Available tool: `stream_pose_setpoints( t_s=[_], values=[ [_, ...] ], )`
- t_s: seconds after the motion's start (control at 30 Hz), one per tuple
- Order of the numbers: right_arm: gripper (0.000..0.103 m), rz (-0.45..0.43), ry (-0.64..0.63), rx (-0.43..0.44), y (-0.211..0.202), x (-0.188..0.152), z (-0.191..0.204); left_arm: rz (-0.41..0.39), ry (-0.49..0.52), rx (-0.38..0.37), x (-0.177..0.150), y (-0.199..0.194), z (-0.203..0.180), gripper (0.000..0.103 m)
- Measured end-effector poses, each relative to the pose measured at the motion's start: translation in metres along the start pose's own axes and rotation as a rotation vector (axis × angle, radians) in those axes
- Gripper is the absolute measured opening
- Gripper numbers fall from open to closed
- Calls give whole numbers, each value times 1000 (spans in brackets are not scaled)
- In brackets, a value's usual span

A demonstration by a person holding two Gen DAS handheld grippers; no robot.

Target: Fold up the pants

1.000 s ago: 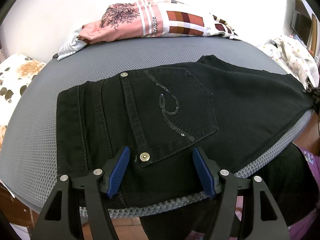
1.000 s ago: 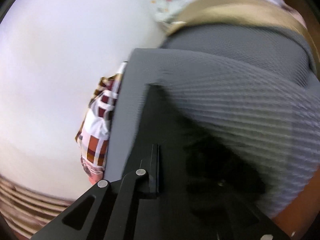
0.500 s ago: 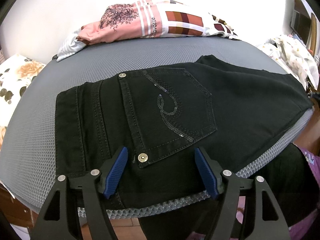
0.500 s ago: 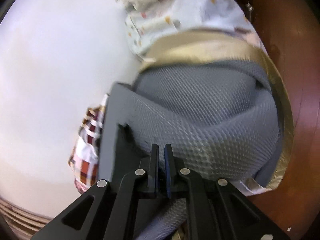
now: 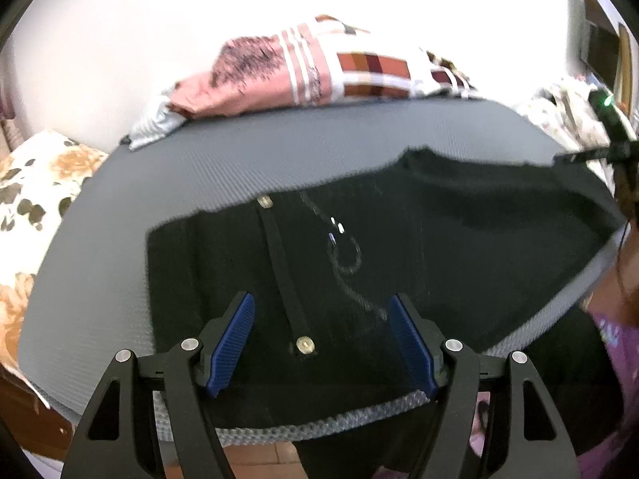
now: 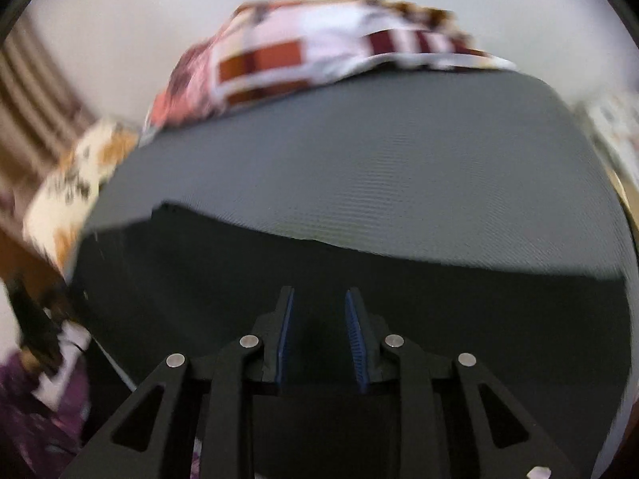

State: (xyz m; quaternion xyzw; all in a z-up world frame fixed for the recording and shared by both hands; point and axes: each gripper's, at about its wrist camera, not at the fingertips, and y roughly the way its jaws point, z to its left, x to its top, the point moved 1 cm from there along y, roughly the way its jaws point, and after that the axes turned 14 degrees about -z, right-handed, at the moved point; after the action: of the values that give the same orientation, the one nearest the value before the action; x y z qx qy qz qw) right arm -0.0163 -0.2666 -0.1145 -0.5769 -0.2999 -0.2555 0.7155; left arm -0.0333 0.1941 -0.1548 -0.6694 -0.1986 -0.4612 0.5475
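Black pants [image 5: 419,247] lie spread across a grey mesh-covered table [image 5: 247,167], back pocket up, a curl of stitching and two brass rivets showing on the pocket. The left gripper [image 5: 321,339] hangs over the near edge of the pants with its blue-padded jaws wide apart and nothing between the pads. A pink and plaid folded cloth [image 5: 319,72] sits at the far edge of the table. A flowered cushion [image 5: 28,199] lies off to the left. The picture is blurred.
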Motion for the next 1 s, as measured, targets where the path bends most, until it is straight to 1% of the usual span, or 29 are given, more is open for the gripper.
stream_pose_setpoints(
  t_s=[0.1, 0.17, 0.23, 0.27, 0.3, 0.33, 0.37, 0.4, 0.43, 0.47, 0.5, 0.53, 0.57, 0.6, 0.63, 0.67, 0.73, 0.77, 0.83, 0.87, 0.93, 1.0],
  values=[
    [25, 29, -112, -12, 23, 4, 18, -29, -43, 10, 12, -8, 5, 70],
    [25, 58, -185, -22, 36, 5, 30, -45, -54, 22, 17, -11, 7, 70],
    [25, 102, -288, -44, 54, -2, 43, -54, -68, 33, 19, -14, 10, 71],
    [24, 84, -375, -86, 58, -6, 51, -54, -74, 37, 18, -14, 10, 72],
    [23, 67, -407, -101, 59, -5, 54, -56, -77, 44, 18, -14, 11, 73],
    [23, 53, -430, -120, 60, -4, 57, -57, -78, 54, 17, -13, 13, 73],
    [24, 27, -460, -169, 61, -3, 56, -53, -80, 61, 15, -13, 14, 73],
    [25, 27, -487, -248, 67, -3, 52, -43, -89, 66, 13, -11, 16, 73],
    [23, 14, -458, -239, 65, 0, 48, -35, -96, 68, 12, -10, 17, 73],
    [22, 27, -379, -223, 63, 5, 41, -27, -107, 72, 11, -10, 19, 73],
    [21, 11, -340, -213, 59, 9, 40, -24, -122, 76, 10, -11, 21, 73],
    [21, -46, -305, -182, 48, 15, 43, -26, -133, 78, 10, -13, 23, 73],
    [22, -73, -288, -161, 43, 19, 48, -30, -146, 82, 11, -15, 25, 73],
    [22, -89, -242, -81, 36, 28, 57, -36, -160, 89, 14, -18, 26, 73],
    [22, -79, -216, -18, 37, 32, 63, -40, -169, 98, 16, -21, 27, 73],
    [22, -66, -184, 90, 39, 39, 79, -41, -177, 110, 18, -24, 27, 73],
    [22, -51, -210, 176, 47, 45, 102, -55, -192, 132, 22, -30, 27, 73],
    [22, -10, -237, 242, 60, 49, 121, -65, -200, 134, 22, -33, 28, 74],
    [21, 16, -289, 257, 80, 51, 145, -81, -205, 134, 21, -36, 30, 76],
    [21, 29, -311, 264, 89, 51, 154, -85, -197, 145, 19, -37, 31, 77],
    [21, 55, -348, 267, 112, 53, 168, -73, -177, 179, 15, -35, 37, 77],
    [21, 89, -364, 278, 128, 53, 175, -62, -194, 204, 11, -33, 47, 77]
  ],
)
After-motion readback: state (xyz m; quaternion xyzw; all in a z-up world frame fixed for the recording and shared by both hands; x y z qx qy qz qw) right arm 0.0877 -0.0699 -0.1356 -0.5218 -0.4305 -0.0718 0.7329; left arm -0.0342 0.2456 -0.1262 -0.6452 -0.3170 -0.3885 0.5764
